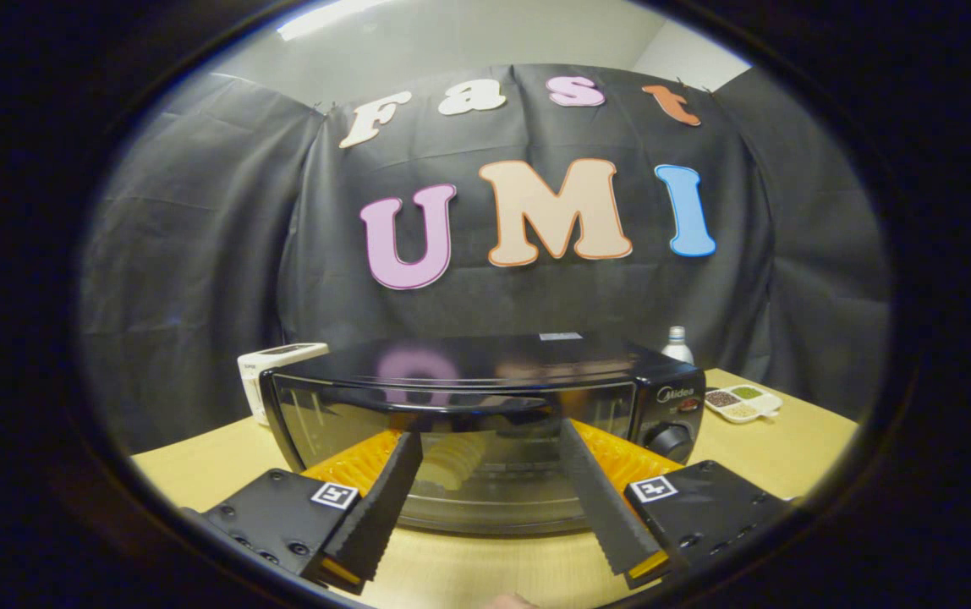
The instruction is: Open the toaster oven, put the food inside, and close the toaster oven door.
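Gripper (490,440) fingers stand spread wide with nothing between them, their tips just in front of the glass door of the toaster oven (485,423). Beneath everything lies the pale wooden table (773,461). On it sits the black toaster oven, door shut, "Midea" printed above its knob, a pale ridged piece of food (452,461) seen through the glass. Behind its left corner stands a white box-like device (270,372). To its right lies a white divided dish (743,403) of seeds, a small bottle (677,345) behind.
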### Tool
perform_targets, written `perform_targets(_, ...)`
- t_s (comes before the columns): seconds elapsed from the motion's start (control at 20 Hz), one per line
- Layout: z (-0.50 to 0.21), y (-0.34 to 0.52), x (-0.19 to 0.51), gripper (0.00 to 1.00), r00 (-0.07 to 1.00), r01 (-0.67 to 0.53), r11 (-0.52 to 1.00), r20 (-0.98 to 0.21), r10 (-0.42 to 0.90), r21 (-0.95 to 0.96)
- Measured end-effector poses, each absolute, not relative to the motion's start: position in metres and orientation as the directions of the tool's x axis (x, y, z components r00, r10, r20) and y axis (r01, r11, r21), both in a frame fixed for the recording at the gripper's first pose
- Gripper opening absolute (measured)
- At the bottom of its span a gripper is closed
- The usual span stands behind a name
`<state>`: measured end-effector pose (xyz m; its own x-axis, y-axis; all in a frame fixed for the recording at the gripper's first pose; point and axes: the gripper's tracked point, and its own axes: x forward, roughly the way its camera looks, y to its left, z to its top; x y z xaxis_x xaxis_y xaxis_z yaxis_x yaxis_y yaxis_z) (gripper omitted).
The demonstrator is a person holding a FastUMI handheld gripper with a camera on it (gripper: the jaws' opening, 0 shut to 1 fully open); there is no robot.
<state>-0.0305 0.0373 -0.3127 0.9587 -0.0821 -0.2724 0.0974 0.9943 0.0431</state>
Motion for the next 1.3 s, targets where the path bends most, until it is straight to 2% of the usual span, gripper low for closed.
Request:
perform_targets(0.3,-0.298,0.029,-0.049,1.00,0.960,0.094,0.995,-0.268,-0.080,0.040)
perform_targets(0.65,-0.205,-0.003,-0.048,1.00,0.986,0.113,0.993,-0.126,-0.108,0.034)
perform_targets(1.3,-0.108,-0.040,-0.034,1.00,0.990,0.137,0.990,0.030,-0.137,-0.023)
